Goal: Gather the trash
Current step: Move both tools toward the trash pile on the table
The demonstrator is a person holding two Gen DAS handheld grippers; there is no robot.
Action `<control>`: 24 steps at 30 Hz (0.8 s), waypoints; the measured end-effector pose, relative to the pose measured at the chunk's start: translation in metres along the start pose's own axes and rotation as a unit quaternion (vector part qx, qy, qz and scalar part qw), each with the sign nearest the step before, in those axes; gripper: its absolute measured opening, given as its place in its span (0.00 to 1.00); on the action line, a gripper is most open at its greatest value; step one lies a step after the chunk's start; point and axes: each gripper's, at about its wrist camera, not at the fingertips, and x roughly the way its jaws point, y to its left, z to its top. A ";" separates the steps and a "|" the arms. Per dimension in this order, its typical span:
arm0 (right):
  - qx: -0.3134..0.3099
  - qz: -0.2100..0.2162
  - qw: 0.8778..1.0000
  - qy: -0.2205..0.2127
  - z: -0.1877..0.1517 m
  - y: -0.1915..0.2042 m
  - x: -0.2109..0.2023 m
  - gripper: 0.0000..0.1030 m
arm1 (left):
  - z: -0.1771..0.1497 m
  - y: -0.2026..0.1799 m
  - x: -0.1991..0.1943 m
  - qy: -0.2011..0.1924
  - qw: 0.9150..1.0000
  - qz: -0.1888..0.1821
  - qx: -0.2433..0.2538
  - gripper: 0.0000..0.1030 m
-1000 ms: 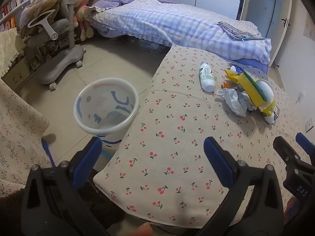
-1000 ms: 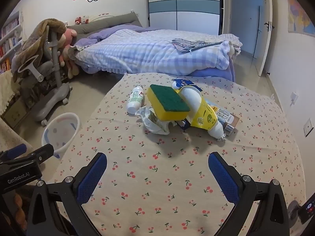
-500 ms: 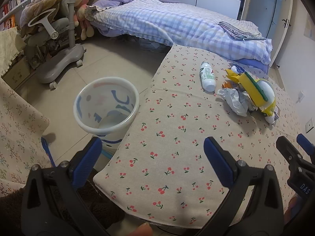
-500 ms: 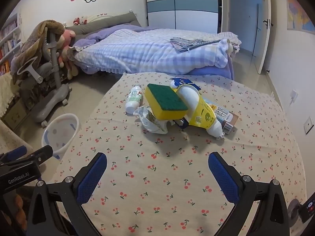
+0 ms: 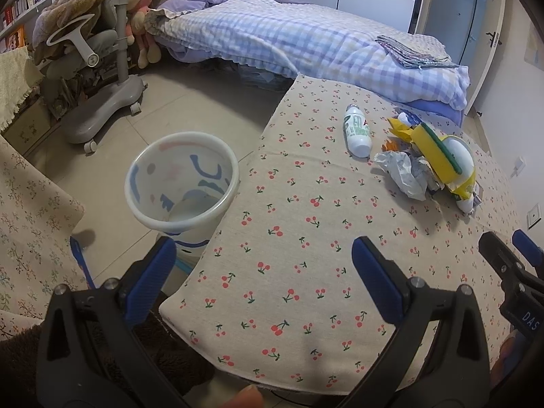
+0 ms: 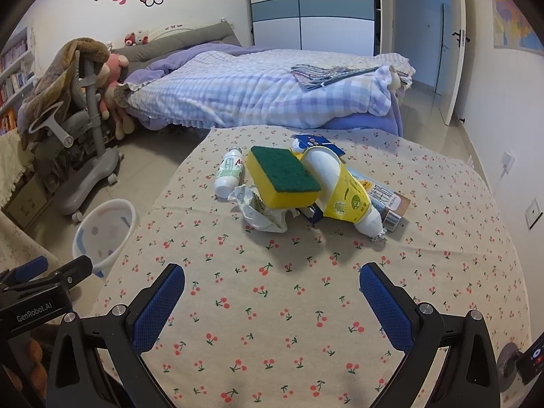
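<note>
A heap of trash lies on the cherry-print table (image 6: 272, 306): a yellow sponge with a green top (image 6: 284, 176), a white and yellow bottle (image 6: 343, 192), a crumpled wrapper (image 6: 260, 209), a small white bottle (image 6: 229, 176) and a flat brown packet (image 6: 387, 199). The same heap shows far right in the left wrist view, with the sponge (image 5: 437, 153) and small bottle (image 5: 357, 131). A white bin (image 5: 182, 183) stands on the floor left of the table. My left gripper (image 5: 265, 272) is open over the table's near left edge. My right gripper (image 6: 272, 292) is open, well short of the heap.
A bed with a checked blanket (image 6: 258, 91) runs behind the table. A grey rolling chair (image 5: 98, 78) draped with a brown throw stands at the left. Patterned cloth (image 5: 27, 224) hangs at the near left. A fingertip (image 5: 250, 396) shows at the bottom edge.
Both grippers drifted slightly; the heap sits a little farther off in the right wrist view. Jaws stayed open and nothing was taken hold of.
</note>
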 end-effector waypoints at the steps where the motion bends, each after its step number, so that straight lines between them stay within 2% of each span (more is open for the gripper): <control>1: 0.000 -0.001 1.000 0.000 0.000 0.000 0.000 1.00 | 0.000 0.000 0.000 0.000 1.000 0.001 0.000 0.99; 24: 0.017 -0.006 1.000 0.016 0.006 -0.009 0.009 1.00 | 0.009 0.006 -0.004 -0.002 1.000 -0.003 -0.008 0.99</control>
